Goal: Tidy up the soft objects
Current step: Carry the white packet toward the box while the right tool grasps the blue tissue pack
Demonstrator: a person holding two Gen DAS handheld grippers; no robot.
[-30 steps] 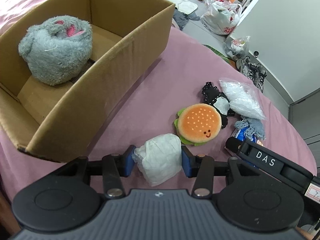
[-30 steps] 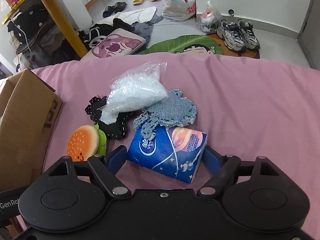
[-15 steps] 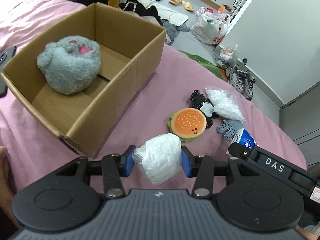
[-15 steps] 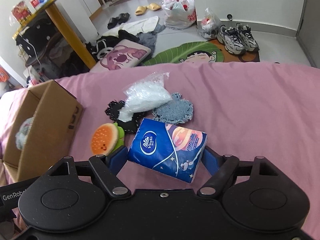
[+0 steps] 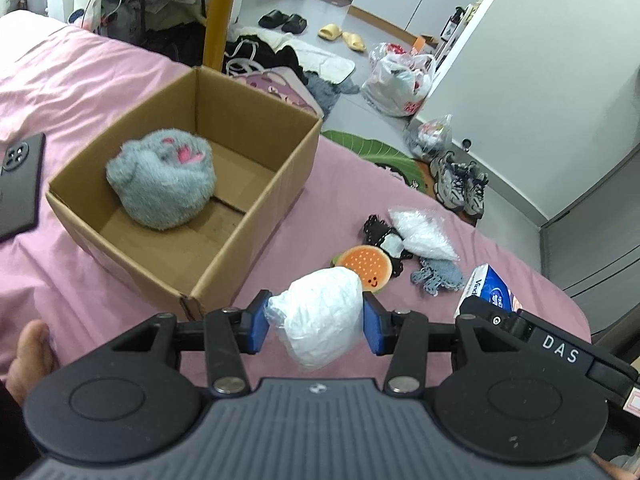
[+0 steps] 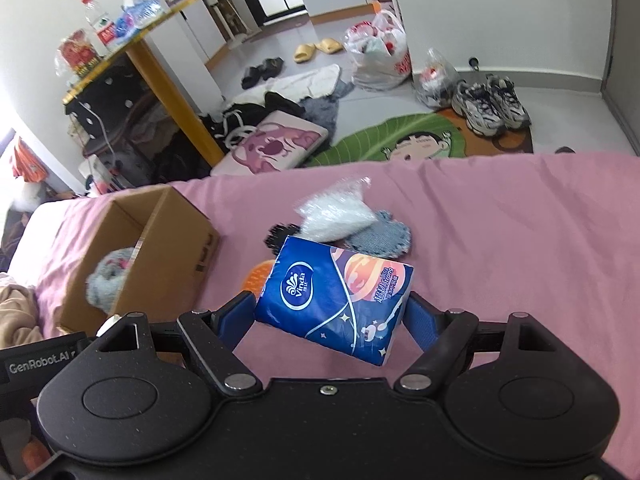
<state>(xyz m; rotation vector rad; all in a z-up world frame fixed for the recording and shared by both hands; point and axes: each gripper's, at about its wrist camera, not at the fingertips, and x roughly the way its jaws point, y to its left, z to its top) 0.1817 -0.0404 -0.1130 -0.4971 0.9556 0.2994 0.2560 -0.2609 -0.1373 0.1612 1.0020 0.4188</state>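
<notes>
Holding a white crinkled plastic-wrapped bundle [image 5: 320, 312], left gripper [image 5: 314, 320] hangs beside the brown cardboard box [image 5: 256, 216]; right gripper [image 6: 332, 312] clamps a blue tissue pack [image 6: 334, 294]. Boxed: one grey plush toy [image 5: 162, 184]. Four items remain on the pink bed [image 6: 500, 240].

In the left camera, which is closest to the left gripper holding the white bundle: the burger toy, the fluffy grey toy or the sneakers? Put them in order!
From the left gripper:
1. Burger toy, just ahead on the pink cover.
2. Fluffy grey toy, inside the cardboard box, ahead to the left.
3. Sneakers, down on the floor, far right.
</notes>
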